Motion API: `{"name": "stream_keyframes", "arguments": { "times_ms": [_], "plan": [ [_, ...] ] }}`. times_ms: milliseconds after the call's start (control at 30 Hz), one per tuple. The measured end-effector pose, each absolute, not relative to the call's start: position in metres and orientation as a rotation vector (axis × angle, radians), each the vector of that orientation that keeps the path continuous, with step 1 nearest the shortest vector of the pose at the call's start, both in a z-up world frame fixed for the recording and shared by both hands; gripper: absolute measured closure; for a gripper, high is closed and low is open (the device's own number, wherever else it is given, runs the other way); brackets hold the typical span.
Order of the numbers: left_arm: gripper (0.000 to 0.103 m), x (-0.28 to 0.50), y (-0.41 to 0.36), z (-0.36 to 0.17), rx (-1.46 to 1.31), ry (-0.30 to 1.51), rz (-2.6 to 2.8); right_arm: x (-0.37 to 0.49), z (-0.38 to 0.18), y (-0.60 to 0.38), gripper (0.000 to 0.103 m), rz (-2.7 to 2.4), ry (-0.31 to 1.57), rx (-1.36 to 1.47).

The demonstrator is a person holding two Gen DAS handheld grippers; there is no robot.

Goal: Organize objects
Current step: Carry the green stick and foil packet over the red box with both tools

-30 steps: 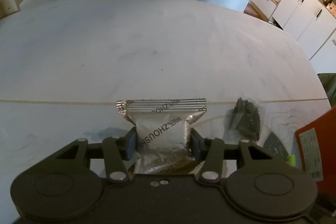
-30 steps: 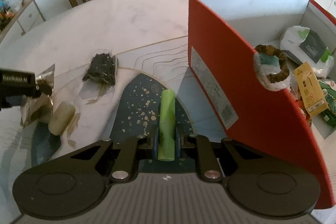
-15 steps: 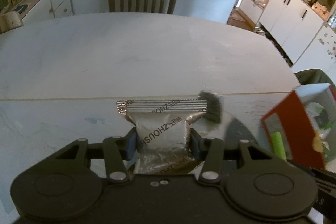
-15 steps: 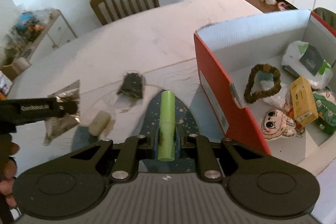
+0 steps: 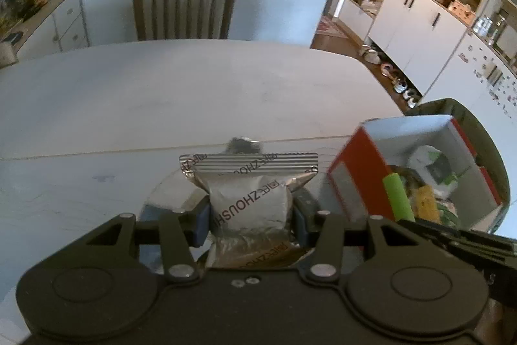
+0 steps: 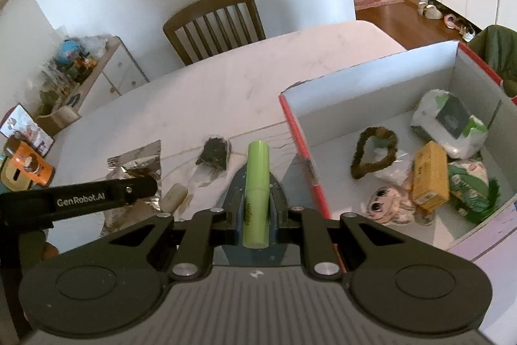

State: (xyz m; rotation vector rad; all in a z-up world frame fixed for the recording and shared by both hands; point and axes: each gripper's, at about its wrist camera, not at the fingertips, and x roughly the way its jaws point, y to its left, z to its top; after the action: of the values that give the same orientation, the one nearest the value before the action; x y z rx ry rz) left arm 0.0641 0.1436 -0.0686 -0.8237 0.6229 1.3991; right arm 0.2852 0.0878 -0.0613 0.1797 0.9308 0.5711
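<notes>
My left gripper (image 5: 250, 212) is shut on a silver foil packet (image 5: 248, 193) and holds it above the white table (image 5: 161, 92). My right gripper (image 6: 257, 210) is shut on a light green tube (image 6: 257, 183), raised above the table just left of the red box (image 6: 302, 151). The same tube (image 5: 397, 196) shows in the left wrist view in front of the red box (image 5: 352, 167). The left gripper with the foil packet (image 6: 135, 164) appears at the left of the right wrist view.
The red box (image 6: 465, 60) holds a brown hair tie (image 6: 373, 154), a yellow carton (image 6: 431, 177), white-green packs and a small doll. On the table lie a dark packet (image 6: 215, 151), a cream cylinder (image 6: 173, 196) and a dark blue mat (image 6: 281, 193). A wooden chair (image 5: 184, 12) stands at the far side.
Both grippers have risen above the table with their loads. The red box has come into the left wrist view, and its inside now shows in the right wrist view.
</notes>
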Motion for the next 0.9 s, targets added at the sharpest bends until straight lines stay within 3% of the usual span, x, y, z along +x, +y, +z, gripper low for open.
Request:
{"name": "stream_keyframes", "arguments": {
  "times_ms": [900],
  "plan": [
    [0.055, 0.219, 0.152, -0.063, -0.706, 0.693, 1.247, 0.352, -0.072, -0.057, 0.088, 0.496, 0.913, 0.225]
  ]
}}
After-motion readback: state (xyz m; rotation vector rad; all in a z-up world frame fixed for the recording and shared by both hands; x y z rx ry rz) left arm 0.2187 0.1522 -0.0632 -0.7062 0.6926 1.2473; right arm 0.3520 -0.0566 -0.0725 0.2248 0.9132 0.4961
